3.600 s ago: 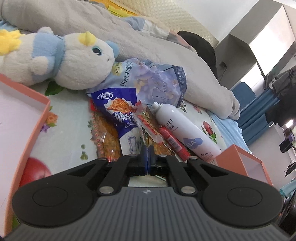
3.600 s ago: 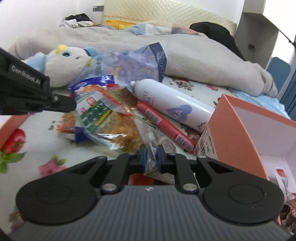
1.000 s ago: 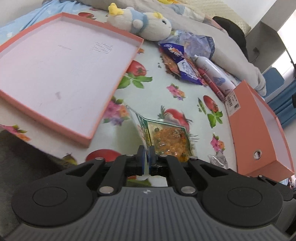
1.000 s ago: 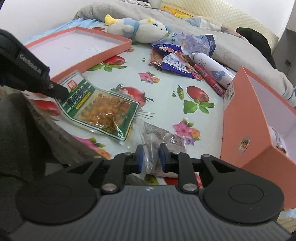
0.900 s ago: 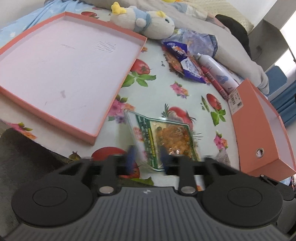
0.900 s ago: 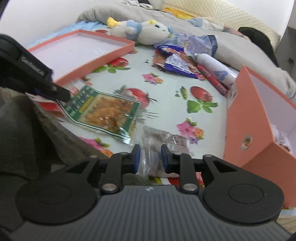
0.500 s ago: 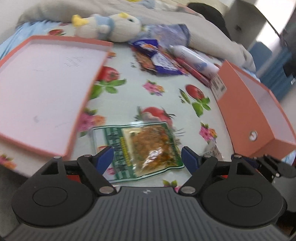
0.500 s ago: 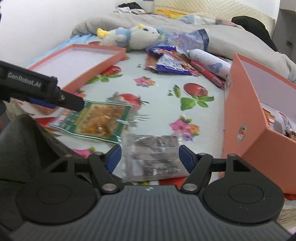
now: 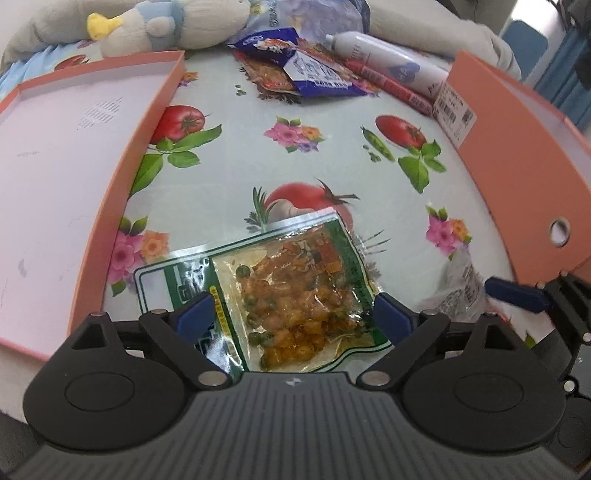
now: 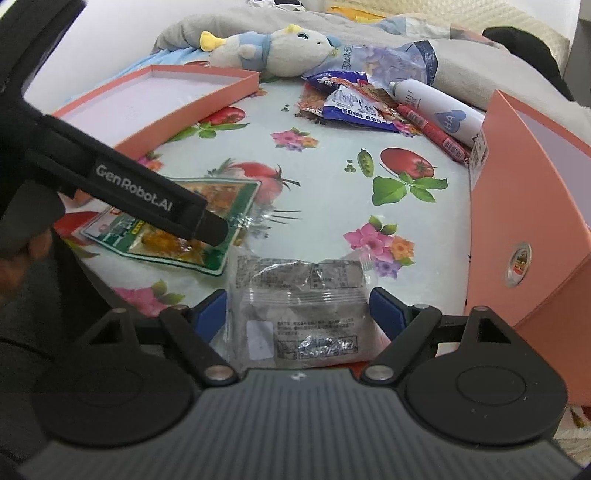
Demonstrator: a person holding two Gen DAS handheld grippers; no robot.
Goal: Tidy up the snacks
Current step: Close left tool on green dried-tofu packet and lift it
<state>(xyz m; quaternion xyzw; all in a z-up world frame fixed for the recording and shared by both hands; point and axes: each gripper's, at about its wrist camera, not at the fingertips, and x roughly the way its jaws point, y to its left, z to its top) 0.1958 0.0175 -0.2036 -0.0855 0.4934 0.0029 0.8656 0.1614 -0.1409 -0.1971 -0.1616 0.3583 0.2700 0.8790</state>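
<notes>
A green snack bag (image 9: 295, 280) of orange and green bits lies flat on the flowered cloth (image 9: 295, 166). My left gripper (image 9: 293, 315) hangs just over its near end. The jaws are opening wide, and the blue pads stand clear of the bag on both sides. A clear packet (image 10: 295, 295) with dark contents lies flat between the opening jaws of my right gripper (image 10: 298, 307), untouched by its pads. In the right wrist view the green bag (image 10: 236, 195) lies left of it, under a left gripper finger (image 10: 147, 199). The clear packet (image 9: 458, 288) also shows at the left view's right.
A shallow pink box lid (image 9: 159, 122) lies at the left. A deep orange box (image 9: 517, 147) stands at the right. At the back are a pile of snack bags (image 9: 314, 70), a red stick pack (image 9: 399, 92), a white spray bottle (image 9: 388, 62) and a plush toy (image 9: 166, 22).
Both grippers were shut on their packets a second ago. Both have opened, and the green bag and the clear packet now lie flat on the cloth. The left gripper has swung right and lower.
</notes>
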